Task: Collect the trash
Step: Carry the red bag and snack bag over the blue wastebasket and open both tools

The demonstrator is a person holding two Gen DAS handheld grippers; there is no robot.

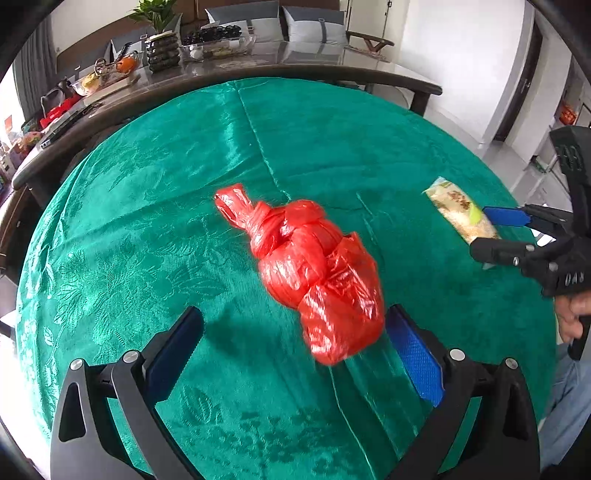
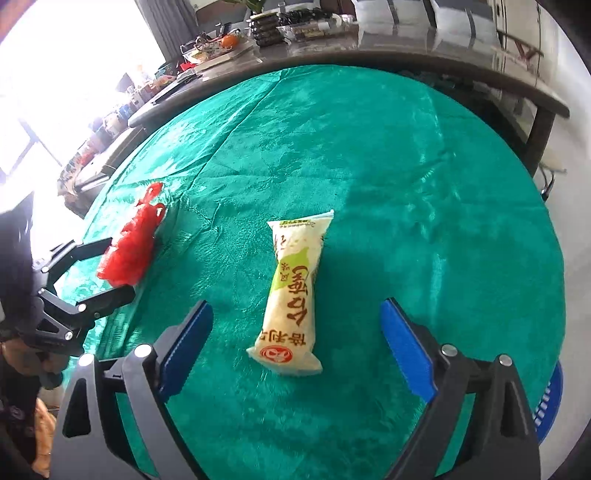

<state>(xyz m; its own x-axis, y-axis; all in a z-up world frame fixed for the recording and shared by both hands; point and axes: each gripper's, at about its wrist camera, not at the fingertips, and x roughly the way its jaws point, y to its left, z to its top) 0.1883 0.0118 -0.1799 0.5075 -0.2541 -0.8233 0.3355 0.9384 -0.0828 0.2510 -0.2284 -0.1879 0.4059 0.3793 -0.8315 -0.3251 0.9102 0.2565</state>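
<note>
Two pieces of trash lie apart on our glossy green damask tablecloth [image 2: 406, 155]: a crinkly knotted red plastic bag [image 1: 314, 273] between our spread left gripper [image 1: 293, 360], and a pale snack packet [image 2: 291, 295], Chinese print unreadable, between our spread right gripper [image 2: 297, 341].

— What's the room like?
— A round bench under a green patterned cloth [image 1: 147, 221] sits just in front of a long dark table [image 1: 295, 70] with a glossy top.
— Anything on that one?
— A potted plant [image 1: 159, 40], glass trays and bowls, and clutter toward its left end.
— And beyond?
— Grey cushions [image 1: 314, 26] along a seat, white walls, a dark door frame [image 1: 517, 92], pale floor. A bright window [image 2: 74, 55] washes out the left side.
</note>
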